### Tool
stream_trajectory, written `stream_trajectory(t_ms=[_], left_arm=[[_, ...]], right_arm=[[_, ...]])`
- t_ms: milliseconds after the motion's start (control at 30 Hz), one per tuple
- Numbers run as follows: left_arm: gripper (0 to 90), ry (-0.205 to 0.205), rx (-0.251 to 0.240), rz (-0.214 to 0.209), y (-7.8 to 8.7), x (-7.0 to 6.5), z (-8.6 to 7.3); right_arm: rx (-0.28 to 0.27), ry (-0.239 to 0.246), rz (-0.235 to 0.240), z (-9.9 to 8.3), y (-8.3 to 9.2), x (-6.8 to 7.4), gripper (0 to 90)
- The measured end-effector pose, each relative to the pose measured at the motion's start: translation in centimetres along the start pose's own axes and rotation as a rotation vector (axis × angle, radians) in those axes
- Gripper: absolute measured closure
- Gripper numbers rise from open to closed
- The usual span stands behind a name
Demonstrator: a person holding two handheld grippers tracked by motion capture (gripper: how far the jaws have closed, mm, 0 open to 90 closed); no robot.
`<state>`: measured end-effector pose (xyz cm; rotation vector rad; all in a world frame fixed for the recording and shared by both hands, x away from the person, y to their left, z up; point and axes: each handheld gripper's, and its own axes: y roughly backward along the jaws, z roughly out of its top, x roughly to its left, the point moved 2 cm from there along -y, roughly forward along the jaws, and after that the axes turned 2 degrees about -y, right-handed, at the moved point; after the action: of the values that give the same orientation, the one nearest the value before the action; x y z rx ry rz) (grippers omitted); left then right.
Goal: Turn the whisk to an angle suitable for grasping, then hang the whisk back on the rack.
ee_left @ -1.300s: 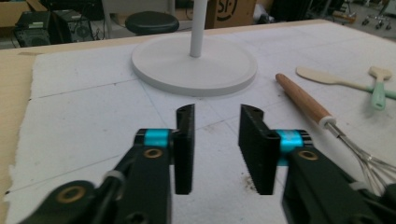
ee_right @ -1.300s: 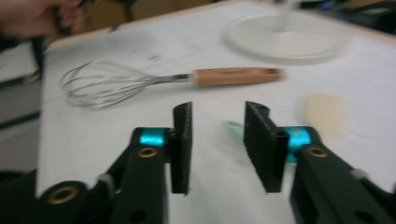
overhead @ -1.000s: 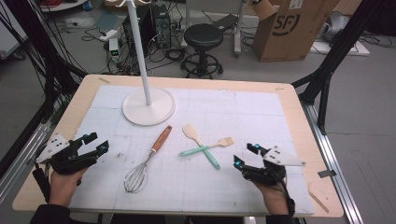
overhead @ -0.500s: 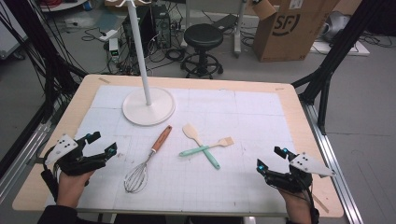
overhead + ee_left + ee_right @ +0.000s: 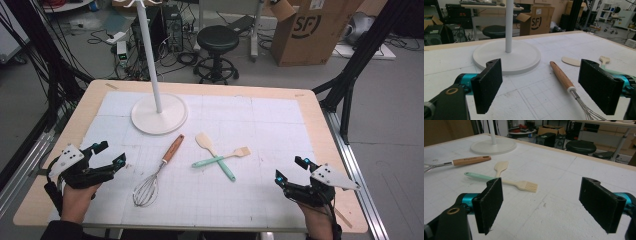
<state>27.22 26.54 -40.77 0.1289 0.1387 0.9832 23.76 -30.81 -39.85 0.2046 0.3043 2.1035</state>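
While both pairs of jaws stand wide and empty, having just been opening, the left gripper [image 5: 111,154] faces the whisk [image 5: 156,174] ahead; right gripper [image 5: 291,169] faces the crossed spatulas [image 5: 218,158]. Next: reach forward, close on a handle.

I see a whisk [image 5: 156,175] lying flat on the tabletop [image 5: 260,125], its wooden handle pointing up toward the far side and its wire head nearer me. Just to its right, well apart from it, a spatula [image 5: 212,155] with a cream blade and mint-green handle lies crossed with a pastry brush [image 5: 225,157], whose mint handle and pale bristle end point right. The two cross near their middles and touch there. All three lie between my hands, near the middle of the gridded white mat.
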Motion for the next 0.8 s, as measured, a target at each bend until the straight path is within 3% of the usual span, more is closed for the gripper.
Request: stream_trajectory(t_ms=[600, 800], left_arm=[[19.2, -0.002, 0.004, -0.020, -0.7, -0.5, 0.9], [19.1, -0.013, 0.046, -0.029, -1.8, -1.0, 1.9]], right_arm=[[0.007, 0.001, 0.014, -0.1, -0.5, 0.3, 18.4], [0.007, 0.008, 0.020, 0.0, -0.6, 0.6, 18.4]])
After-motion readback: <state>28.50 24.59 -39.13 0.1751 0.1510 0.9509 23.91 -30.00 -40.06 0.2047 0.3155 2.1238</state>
